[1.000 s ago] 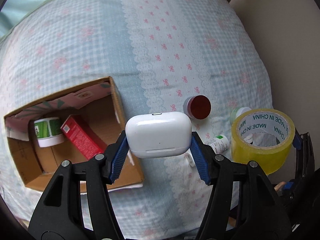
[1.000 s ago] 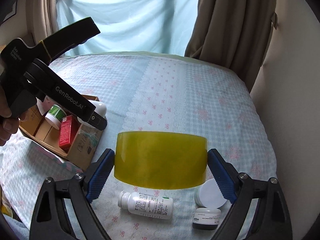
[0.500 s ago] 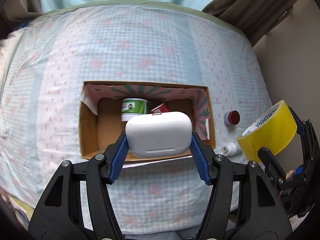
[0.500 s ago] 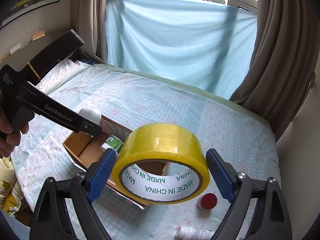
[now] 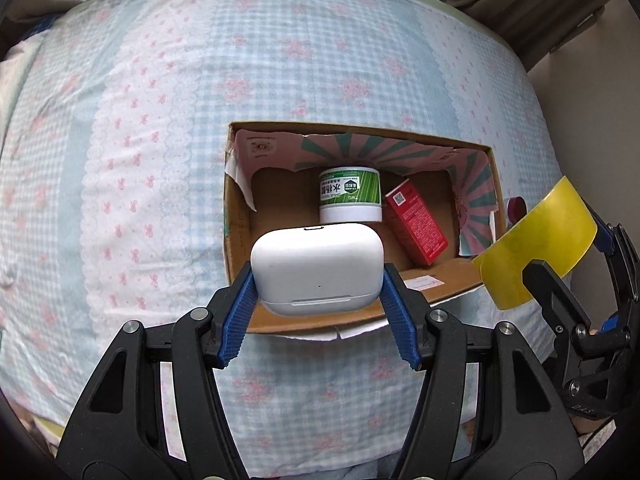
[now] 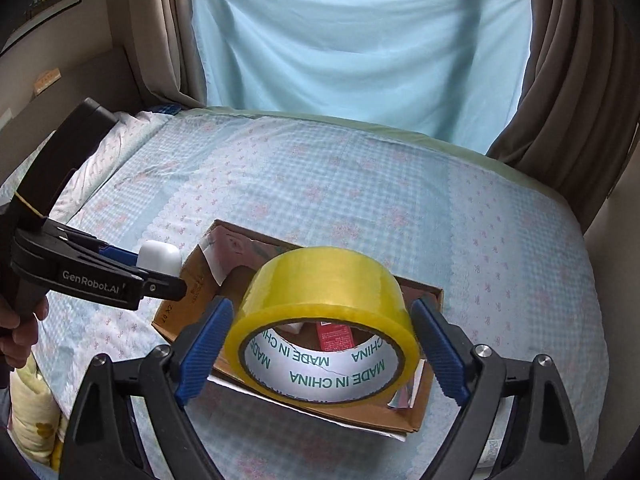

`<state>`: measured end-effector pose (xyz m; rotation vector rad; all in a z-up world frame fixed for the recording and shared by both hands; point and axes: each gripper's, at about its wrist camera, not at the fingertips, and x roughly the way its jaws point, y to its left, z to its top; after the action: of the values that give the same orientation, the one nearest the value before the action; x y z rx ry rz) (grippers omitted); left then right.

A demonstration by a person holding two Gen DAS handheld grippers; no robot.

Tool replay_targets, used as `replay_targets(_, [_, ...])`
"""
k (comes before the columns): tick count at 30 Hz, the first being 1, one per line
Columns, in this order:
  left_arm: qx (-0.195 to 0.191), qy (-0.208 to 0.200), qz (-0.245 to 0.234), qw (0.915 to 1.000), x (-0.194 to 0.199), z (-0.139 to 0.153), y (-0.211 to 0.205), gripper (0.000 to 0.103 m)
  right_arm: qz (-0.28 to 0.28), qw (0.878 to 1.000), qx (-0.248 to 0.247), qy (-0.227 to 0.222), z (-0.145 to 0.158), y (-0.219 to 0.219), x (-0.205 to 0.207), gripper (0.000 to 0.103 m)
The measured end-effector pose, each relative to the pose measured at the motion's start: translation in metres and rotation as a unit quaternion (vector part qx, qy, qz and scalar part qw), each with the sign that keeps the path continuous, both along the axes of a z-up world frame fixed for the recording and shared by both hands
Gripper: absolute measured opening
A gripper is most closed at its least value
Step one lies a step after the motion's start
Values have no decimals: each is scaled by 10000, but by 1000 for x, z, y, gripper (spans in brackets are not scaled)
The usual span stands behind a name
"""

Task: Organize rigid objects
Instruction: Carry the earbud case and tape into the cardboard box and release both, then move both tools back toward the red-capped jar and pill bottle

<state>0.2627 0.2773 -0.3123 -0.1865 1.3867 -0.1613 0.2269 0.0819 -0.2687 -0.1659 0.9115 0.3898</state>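
Note:
My left gripper (image 5: pixel 318 280) is shut on a white earbud case (image 5: pixel 318 270) and holds it above the near edge of an open cardboard box (image 5: pixel 236 216) on the bed. In the box are a green-labelled white jar (image 5: pixel 349 196) and a red carton (image 5: pixel 416 224). My right gripper (image 6: pixel 322 340) is shut on a roll of yellow tape (image 6: pixel 324 304) and holds it over the box (image 6: pixel 180 304). The tape also shows at the right of the left wrist view (image 5: pixel 536 240). The left gripper and case (image 6: pixel 160 256) show at the left of the right wrist view.
The bed is covered with a blue checked sheet (image 5: pixel 160 120). A red-capped jar (image 5: pixel 516 206) lies on the bed just right of the box. A wall stands to the right (image 5: pixel 592 80). Curtains and a blue cloth (image 6: pixel 360 40) hang behind the bed.
Both grippers have moved left from the loose items to the box. The earbud case now hangs over the box's near edge and the tape over the box.

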Motion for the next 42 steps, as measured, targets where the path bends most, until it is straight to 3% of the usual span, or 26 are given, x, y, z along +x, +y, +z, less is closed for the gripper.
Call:
replay_targets(9, [94, 215, -509, 9984, 20, -45, -20, 57, -348, 9973, 94, 640, -50, 2, 24, 88])
replay_targets(16, [272, 305, -695, 9967, 29, -58, -27, 57, -447, 9940, 230, 970, -66, 0, 42, 88])
replay_targets(19, [478, 241, -721, 9960, 30, -56, -30, 58, -362, 9931, 255, 1085, -70, 3, 47, 88])
replay_targets(21, [618, 182, -807, 9947, 30, -53, -33, 73, -349, 9910, 420, 1225, -72, 3, 52, 88])
replay_targets(22, [808, 121, -810, 9934, 29, -51, -34, 89, -380, 9893, 525, 1309, -72, 2, 56, 88])
replay_targets(23, [986, 80, -811, 9918, 29, -49, -34, 99, -443, 9870, 587, 1426, -73, 0, 59, 90])
replay_targets(24, [967, 49, -821, 9919, 27, -47, -32, 101, -567, 9849, 545, 1543, -74, -2, 63, 93])
replay_targets(30, [855, 38, -665, 9941, 15, -37, -23, 101, -698, 9815, 518, 1706, -74, -11, 61, 96])
replay_targets(42, [821, -276, -446, 9952, -22, 1, -19, 101, -640, 9867, 381, 1444, -39, -13, 24, 96])
